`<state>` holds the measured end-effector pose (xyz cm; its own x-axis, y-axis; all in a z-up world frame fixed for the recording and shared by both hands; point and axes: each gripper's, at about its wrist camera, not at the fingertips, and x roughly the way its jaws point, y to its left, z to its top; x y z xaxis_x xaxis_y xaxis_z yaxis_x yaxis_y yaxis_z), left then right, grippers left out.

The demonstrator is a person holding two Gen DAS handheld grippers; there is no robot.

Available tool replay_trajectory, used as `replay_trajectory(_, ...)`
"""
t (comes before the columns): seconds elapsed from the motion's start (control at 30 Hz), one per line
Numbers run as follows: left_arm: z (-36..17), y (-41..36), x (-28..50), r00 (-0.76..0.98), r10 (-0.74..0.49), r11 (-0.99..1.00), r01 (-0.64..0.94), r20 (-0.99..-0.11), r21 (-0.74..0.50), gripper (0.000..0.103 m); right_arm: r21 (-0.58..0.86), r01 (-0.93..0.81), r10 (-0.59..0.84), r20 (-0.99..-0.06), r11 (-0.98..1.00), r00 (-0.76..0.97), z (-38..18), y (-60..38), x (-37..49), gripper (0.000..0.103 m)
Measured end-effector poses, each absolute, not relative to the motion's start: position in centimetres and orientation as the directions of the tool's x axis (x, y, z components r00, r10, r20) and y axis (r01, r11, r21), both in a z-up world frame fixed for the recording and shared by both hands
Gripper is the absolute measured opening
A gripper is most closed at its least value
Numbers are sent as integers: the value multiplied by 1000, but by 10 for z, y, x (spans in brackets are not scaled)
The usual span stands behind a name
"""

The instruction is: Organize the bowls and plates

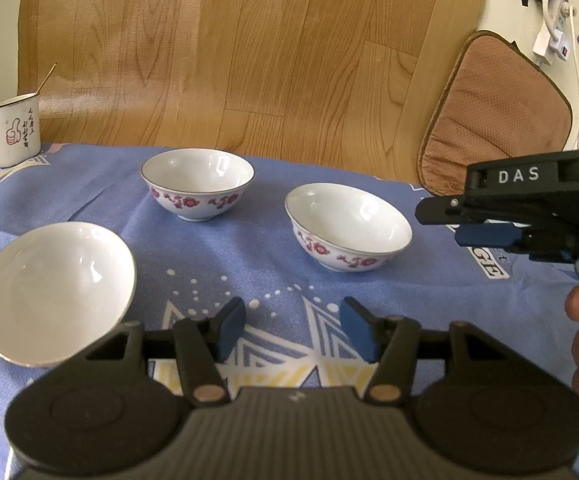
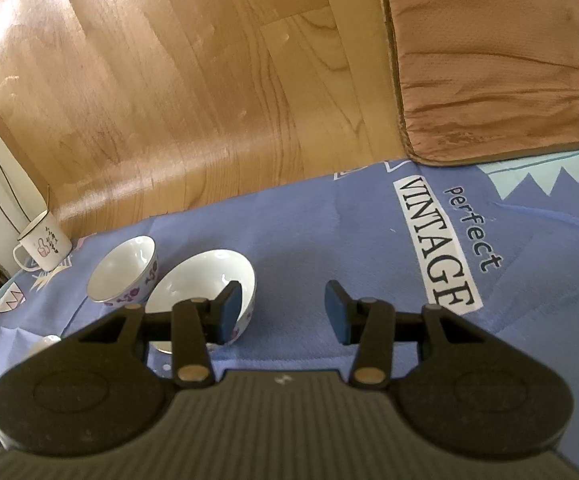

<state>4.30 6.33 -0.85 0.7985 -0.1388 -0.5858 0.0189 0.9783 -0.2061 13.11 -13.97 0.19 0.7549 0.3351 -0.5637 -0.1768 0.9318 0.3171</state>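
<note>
Three white bowls sit on the blue tablecloth. A plain white one is at near left. Two with red flower bands stand farther back: one at centre, one at right. My left gripper is open and empty, low over the cloth in front of them. My right gripper is open and empty; it also shows in the left wrist view just right of the right bowl. In the right wrist view the right bowl is by the left finger and the centre bowl lies beyond.
A white enamel mug with a stick in it stands at the cloth's far left corner. A brown cushion lies past the far right edge. Wooden floor lies beyond the table edge. A power strip hangs on the right wall.
</note>
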Motion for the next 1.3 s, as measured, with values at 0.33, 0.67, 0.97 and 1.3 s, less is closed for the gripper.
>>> replay_trajectory(0.33, -9, 63, 43, 799, -138, 979, 19, -585, -205, 55, 313, -180, 337, -570, 932, 749, 0, -136, 138, 49)
replay_trajectory(0.67, -9, 62, 44, 799, -139, 978, 19, -585, -206, 55, 315, -178, 335, -571, 932, 750, -1, -135, 142, 49)
replay_trajectory(0.97, -7, 67, 44, 809, -153, 971, 16, -567, -239, 55, 320, -193, 352, -580, 928, 735, -5, -130, 154, 48)
replay_trajectory(1.3, -2, 74, 36, 852, -186, 957, 45, -490, -285, 56, 331, -239, 401, -618, 913, 676, -19, -115, 164, 9)
